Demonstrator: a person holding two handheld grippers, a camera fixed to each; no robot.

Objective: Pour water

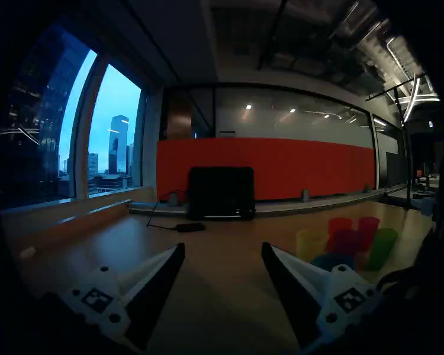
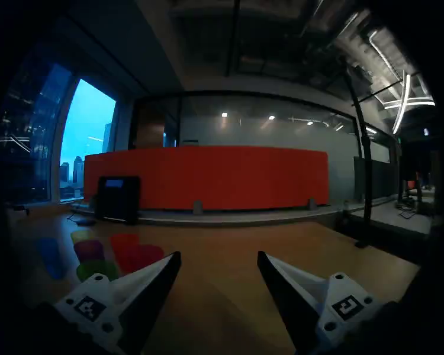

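Lower right, left gripper view: coloured cups [image 1: 346,239] on wooden table [image 1: 222,296]. Left gripper [image 1: 222,246]: jaws apart, empty. Right gripper [image 2: 219,254]: jaws apart, empty; coloured cups [image 2: 112,251] lower left.

Blue cup [image 1: 331,260] half hidden behind left gripper [image 1: 222,245], coloured cups [image 2: 127,253] dim, blurred

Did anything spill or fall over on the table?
Nothing stands out. I see no puddle on the table, and the coloured cups sit bunched together. It is too dim to tell if any cup is tipped.
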